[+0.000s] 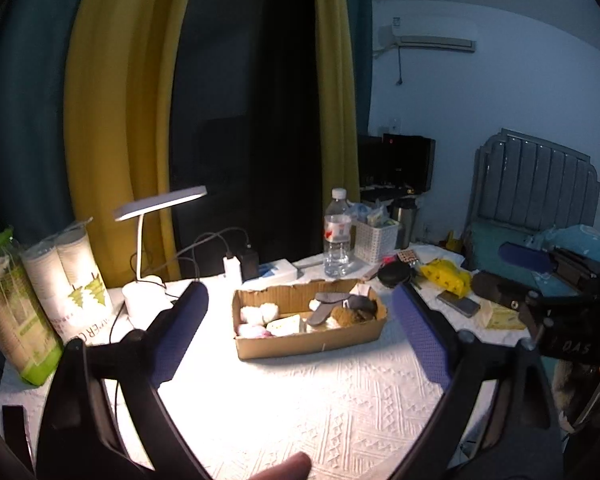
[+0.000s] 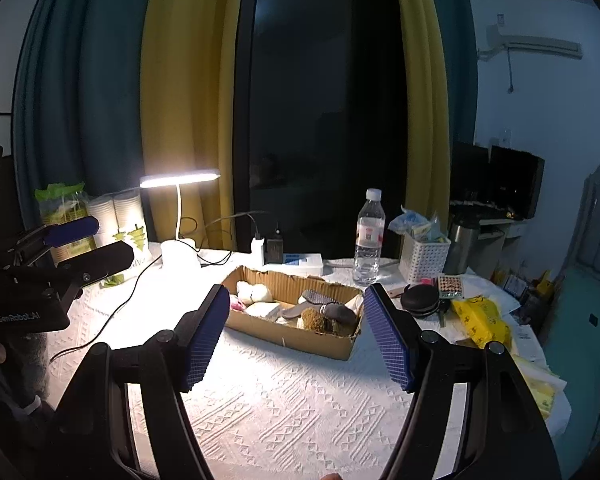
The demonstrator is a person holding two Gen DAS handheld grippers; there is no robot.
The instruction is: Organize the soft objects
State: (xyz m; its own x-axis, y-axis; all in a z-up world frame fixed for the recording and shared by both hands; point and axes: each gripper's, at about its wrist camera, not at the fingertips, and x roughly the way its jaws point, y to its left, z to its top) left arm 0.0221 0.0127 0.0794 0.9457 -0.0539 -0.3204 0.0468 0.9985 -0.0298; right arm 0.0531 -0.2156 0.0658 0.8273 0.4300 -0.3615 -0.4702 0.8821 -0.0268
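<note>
A shallow cardboard box (image 1: 308, 342) (image 2: 288, 334) sits on the white-clothed table. It holds soft things: white fluffy balls (image 1: 259, 313) (image 2: 254, 292), a pale pad (image 1: 284, 325), grey insoles (image 1: 326, 306) (image 2: 320, 299), a brown sponge-like lump (image 1: 346, 316) (image 2: 314, 318) and a dark pouch (image 2: 340, 312). My left gripper (image 1: 300, 324) is open and empty, held above the table in front of the box. My right gripper (image 2: 296, 332) is open and empty, also in front of the box. Each gripper shows in the other's view, the right (image 1: 560, 280) and the left (image 2: 80, 248).
A lit desk lamp (image 2: 180, 178) and paper cup stacks (image 1: 66, 280) stand at the back left with cables. A water bottle (image 2: 369, 238), white basket (image 2: 424, 258), power strip (image 2: 296, 262), black round case (image 2: 420, 300), yellow bag (image 2: 480, 316) and phone (image 1: 458, 303) lie at the right.
</note>
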